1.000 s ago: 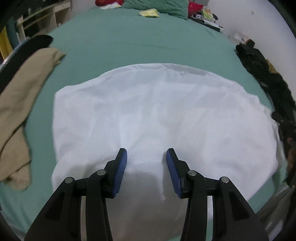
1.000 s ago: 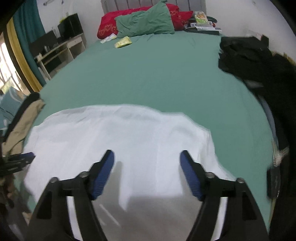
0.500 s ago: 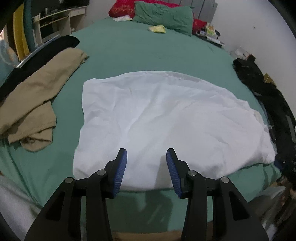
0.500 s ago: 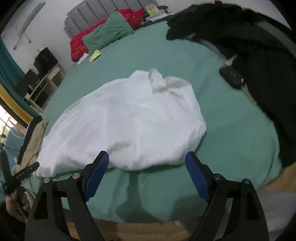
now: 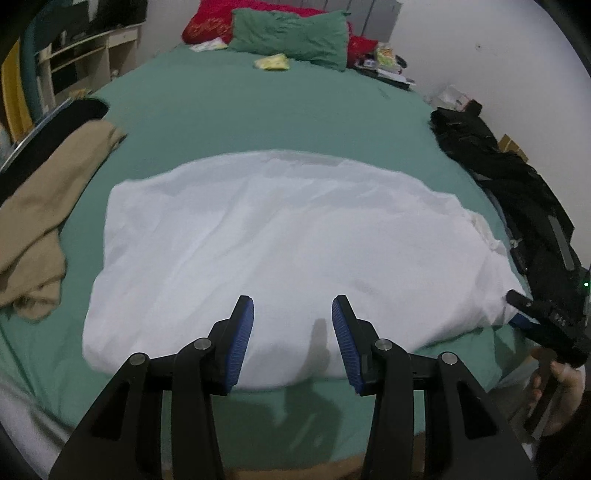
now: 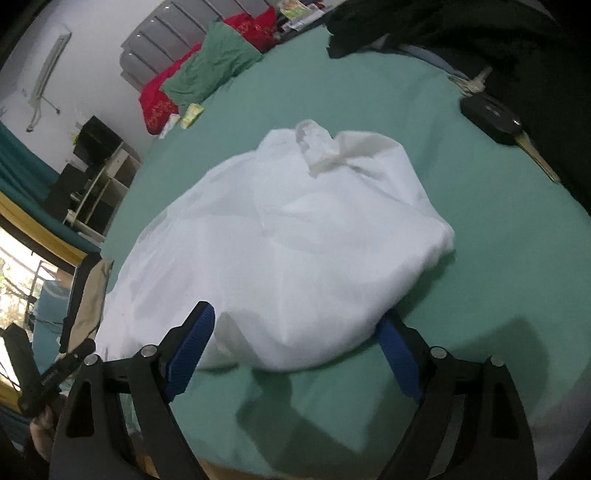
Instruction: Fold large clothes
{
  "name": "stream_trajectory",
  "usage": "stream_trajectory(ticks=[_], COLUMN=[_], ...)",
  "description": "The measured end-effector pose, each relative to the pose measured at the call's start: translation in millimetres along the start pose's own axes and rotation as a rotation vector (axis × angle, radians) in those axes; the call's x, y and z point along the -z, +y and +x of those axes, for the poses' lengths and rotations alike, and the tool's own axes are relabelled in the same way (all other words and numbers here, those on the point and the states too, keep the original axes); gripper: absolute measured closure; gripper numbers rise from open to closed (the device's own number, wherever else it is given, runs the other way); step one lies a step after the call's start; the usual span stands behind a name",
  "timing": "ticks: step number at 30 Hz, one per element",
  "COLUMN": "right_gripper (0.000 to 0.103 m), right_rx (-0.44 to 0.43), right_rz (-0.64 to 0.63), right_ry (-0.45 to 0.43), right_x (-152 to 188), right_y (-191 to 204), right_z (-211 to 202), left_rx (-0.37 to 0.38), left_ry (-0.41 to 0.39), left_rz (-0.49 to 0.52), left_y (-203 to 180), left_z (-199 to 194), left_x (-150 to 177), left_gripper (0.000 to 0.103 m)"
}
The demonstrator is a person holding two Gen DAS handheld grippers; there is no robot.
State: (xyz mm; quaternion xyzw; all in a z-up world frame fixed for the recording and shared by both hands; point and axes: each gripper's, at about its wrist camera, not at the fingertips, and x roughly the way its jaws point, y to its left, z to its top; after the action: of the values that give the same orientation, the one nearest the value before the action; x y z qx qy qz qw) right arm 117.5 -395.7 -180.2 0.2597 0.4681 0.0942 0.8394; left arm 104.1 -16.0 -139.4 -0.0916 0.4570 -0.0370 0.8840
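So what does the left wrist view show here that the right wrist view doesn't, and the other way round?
Only the left wrist view: the left gripper, open and empty over the near edge of the white garment, plus the full tan garment at its left.

Only the right wrist view: the right gripper, jaws opening, the garment's near corner bulging between its fingers, and a car key by the black clothes.

Both: the white garment on the green bedsheet, the green pillow and the black clothes.
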Motion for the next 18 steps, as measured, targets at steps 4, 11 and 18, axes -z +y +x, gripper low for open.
stream_trajectory(ticks=[4, 11, 18], right_gripper=[0.004, 0.0, 0.006], right_rx=[-0.03, -0.086, -0.24], right_rz=[0.022, 0.065, 0.065], right_ry=[-0.046, -0.144, -0.115], right_x=[-12.1, -31.5, -47.6], right_y=[4.1, 7.0, 19.7], right_z=[12.4, 34.4, 58.2], left_rx=[0.021, 0.09, 0.127], left_ry=[-0.004, 0.016, 0.105], left_rz=[0.016, 0.022, 0.053], left_y=[-15.0, -46.5, -75.5], left_z=[16.1, 54.7, 101.3], left_x=[-16.3, -37.0, -42.1], left_gripper=[0.056, 0.056, 0.056])
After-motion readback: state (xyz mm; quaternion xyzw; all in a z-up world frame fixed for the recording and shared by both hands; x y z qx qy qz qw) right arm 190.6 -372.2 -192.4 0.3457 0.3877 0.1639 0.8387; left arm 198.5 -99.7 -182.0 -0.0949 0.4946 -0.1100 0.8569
